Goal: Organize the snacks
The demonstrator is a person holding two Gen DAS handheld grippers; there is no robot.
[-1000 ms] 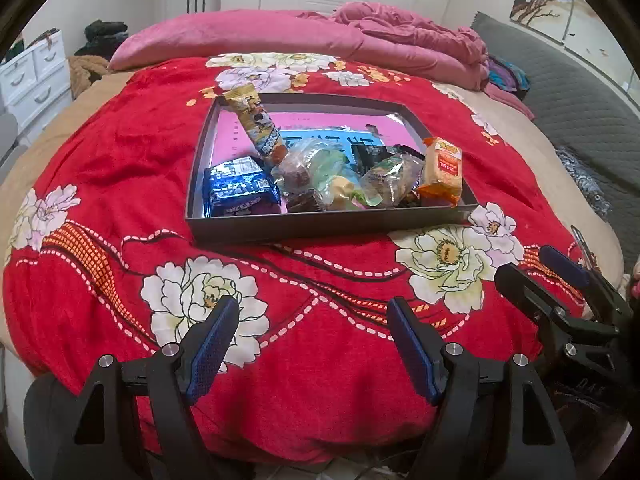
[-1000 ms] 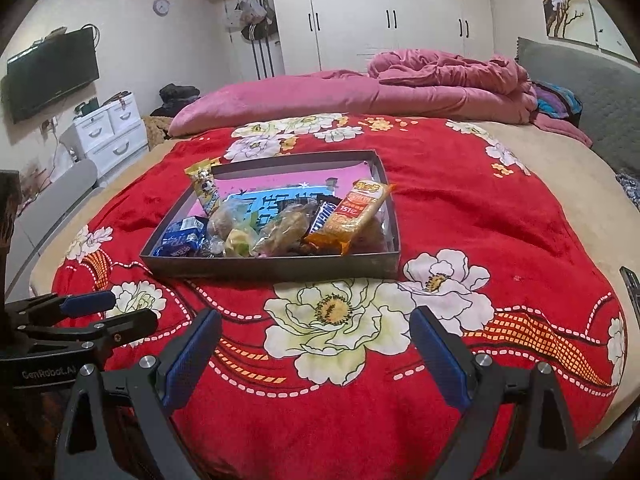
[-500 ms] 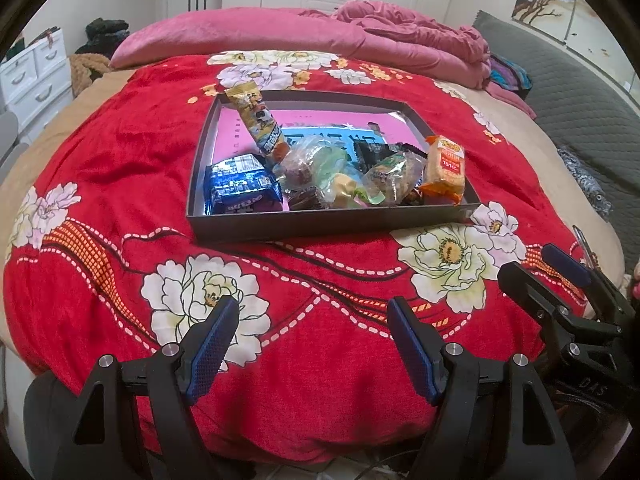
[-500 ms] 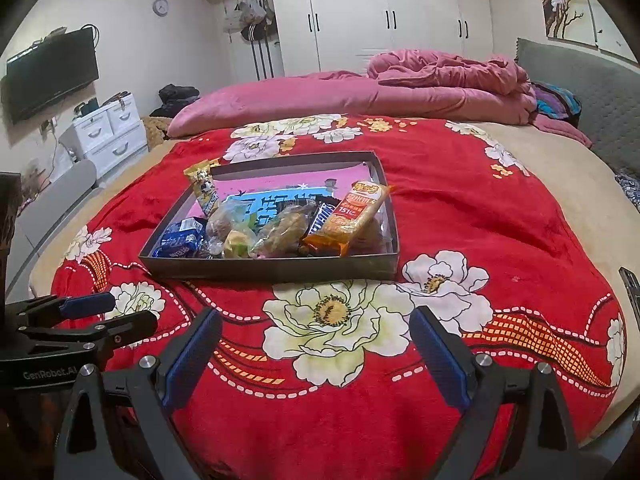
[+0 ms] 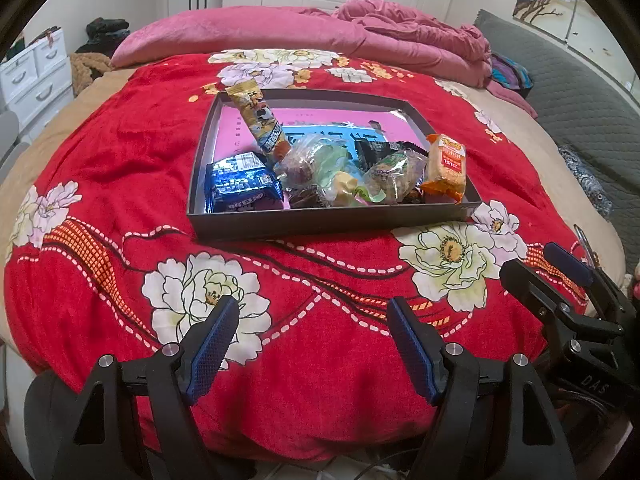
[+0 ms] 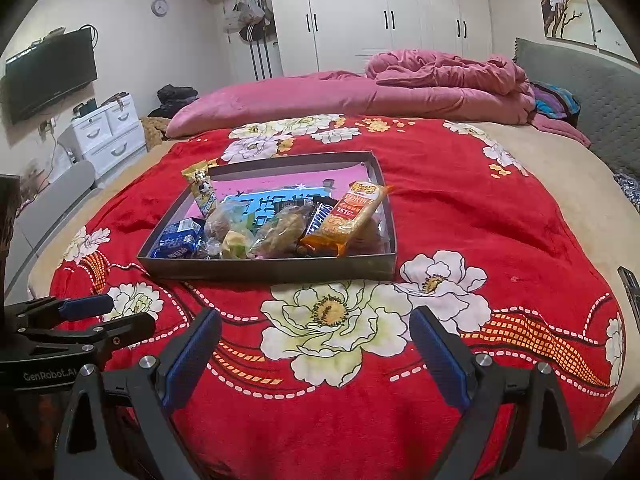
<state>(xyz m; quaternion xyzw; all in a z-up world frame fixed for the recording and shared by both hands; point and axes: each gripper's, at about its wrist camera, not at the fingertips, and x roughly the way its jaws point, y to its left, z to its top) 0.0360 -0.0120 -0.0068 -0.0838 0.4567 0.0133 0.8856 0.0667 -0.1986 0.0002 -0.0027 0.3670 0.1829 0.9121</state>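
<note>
A dark shallow box (image 5: pixel 320 225) (image 6: pixel 276 269) sits on the red flowered blanket and holds several snacks. Among them are a blue packet (image 5: pixel 240 186) (image 6: pixel 178 240) at its near left, an orange cracker pack (image 5: pixel 446 168) (image 6: pixel 352 210) at its right, a tan bar (image 5: pixel 256 120) (image 6: pixel 200 190) leaning on the left wall, and clear-wrapped pastries (image 5: pixel 320 162) (image 6: pixel 280 230) in the middle. My left gripper (image 5: pixel 312 320) is open and empty, near the bed's front edge. My right gripper (image 6: pixel 316 330) is open and empty, short of the box.
A pink duvet (image 6: pixel 400 88) lies across the far side of the bed. White drawers (image 6: pixel 108 132) and a wall TV (image 6: pixel 48 72) stand to the left, wardrobes (image 6: pixel 380 16) behind. A grey padded headboard (image 6: pixel 580 92) runs along the right. The other gripper shows at each view's edge (image 5: pixel 568 292) (image 6: pixel 76 320).
Both views have shifted slightly, with the box sitting a little farther away. Both grippers stay open and no snack has moved.
</note>
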